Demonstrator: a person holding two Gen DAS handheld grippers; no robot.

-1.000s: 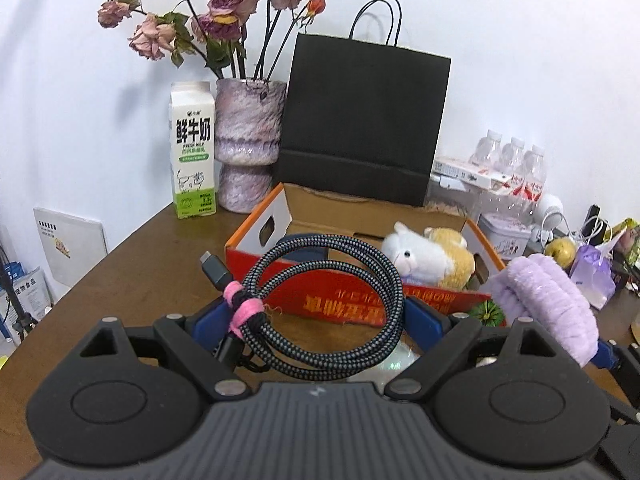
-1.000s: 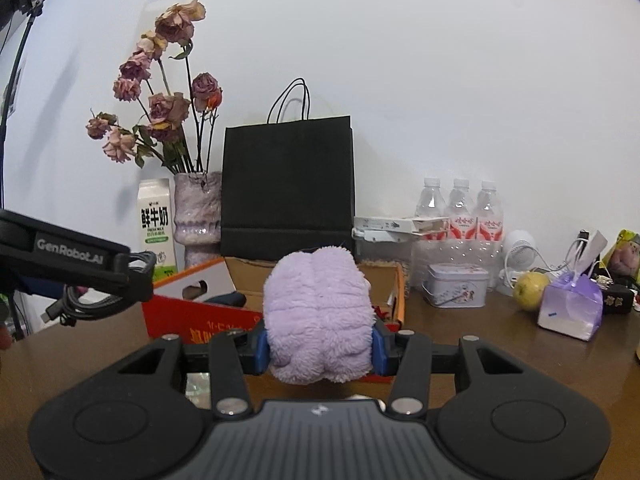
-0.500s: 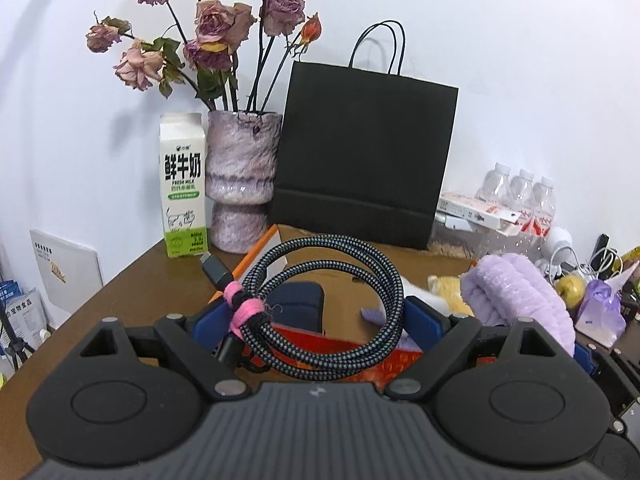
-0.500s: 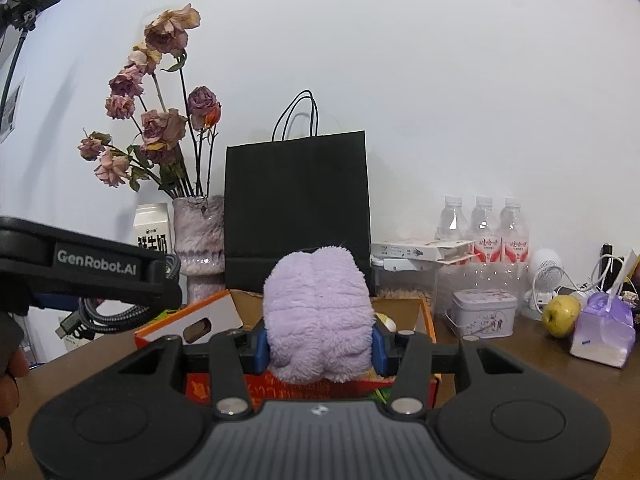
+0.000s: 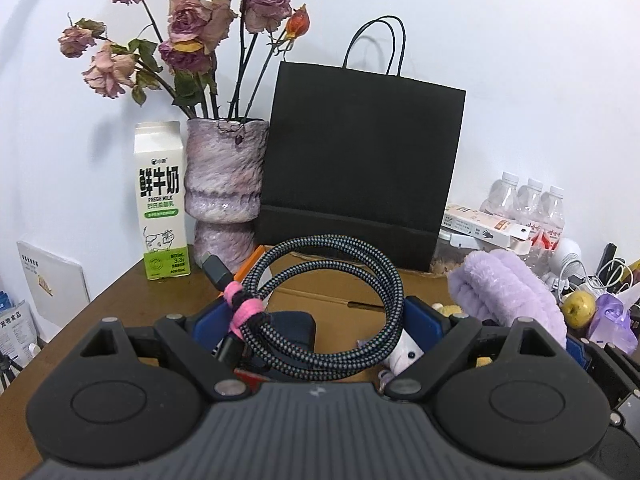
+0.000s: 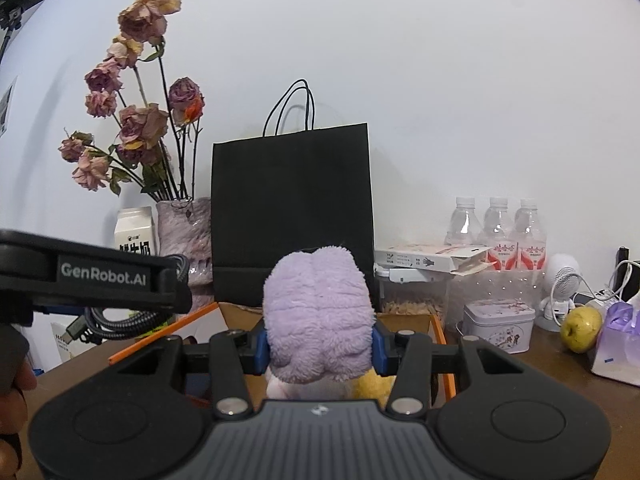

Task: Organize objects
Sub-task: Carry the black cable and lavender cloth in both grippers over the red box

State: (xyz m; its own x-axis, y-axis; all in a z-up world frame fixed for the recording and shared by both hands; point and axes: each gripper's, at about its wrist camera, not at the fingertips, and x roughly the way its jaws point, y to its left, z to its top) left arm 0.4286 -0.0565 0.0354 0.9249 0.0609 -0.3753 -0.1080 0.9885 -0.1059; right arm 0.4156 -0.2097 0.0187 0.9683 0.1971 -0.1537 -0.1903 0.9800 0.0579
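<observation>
Cardboard box sits on the desk just beyond both tongs; right tongs squeeze a purple towel above it, left tongs, spread wide, grip a coiled cable.

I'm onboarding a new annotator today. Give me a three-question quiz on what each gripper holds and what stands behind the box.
1. True or false: the left gripper holds a coiled braided cable.
2. What does the right gripper clamp? A) milk carton B) purple plush item C) apple
3. Fill in: directly behind the cardboard box stands a black paper ____.

Key: 1 true; 2 B, the purple plush item; 3 bag.
</observation>
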